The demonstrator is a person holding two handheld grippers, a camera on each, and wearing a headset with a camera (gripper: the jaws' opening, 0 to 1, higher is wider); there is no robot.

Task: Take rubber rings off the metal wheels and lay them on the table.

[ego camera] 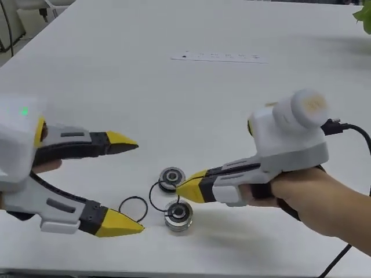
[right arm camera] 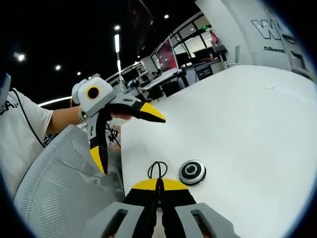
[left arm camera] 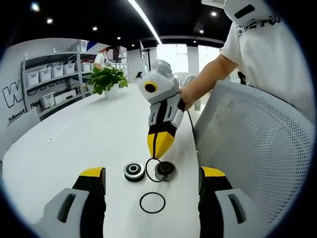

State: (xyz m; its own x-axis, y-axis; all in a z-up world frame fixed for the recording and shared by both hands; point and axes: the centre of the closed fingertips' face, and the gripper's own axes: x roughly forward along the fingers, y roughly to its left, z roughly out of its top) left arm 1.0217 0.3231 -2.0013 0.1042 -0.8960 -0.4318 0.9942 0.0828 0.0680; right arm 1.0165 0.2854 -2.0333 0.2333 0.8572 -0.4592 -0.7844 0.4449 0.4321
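Two metal wheels sit near the table's front edge, the far wheel [ego camera: 172, 176] and the near wheel [ego camera: 178, 215]. My right gripper [ego camera: 179, 189] is between them, shut on a black rubber ring [ego camera: 151, 197] that loops out to the left of its tip. The same held ring [right arm camera: 157, 168] loops beyond its shut jaws, with a wheel [right arm camera: 192, 172] beside it. I cannot tell whether the ring still catches the near wheel. A second ring [ego camera: 133, 207] lies flat on the table. My left gripper [ego camera: 140, 187] stands open just left of it, with that loose ring [left arm camera: 152, 202] between its jaws.
A printed paper strip [ego camera: 220, 57] lies far back on the white table [ego camera: 174, 104]. A plant [ego camera: 365, 17] stands at the far right corner. The right gripper's black cable [ego camera: 353, 136] trails off right. A mesh chair [left arm camera: 247, 148] stands by the front edge.
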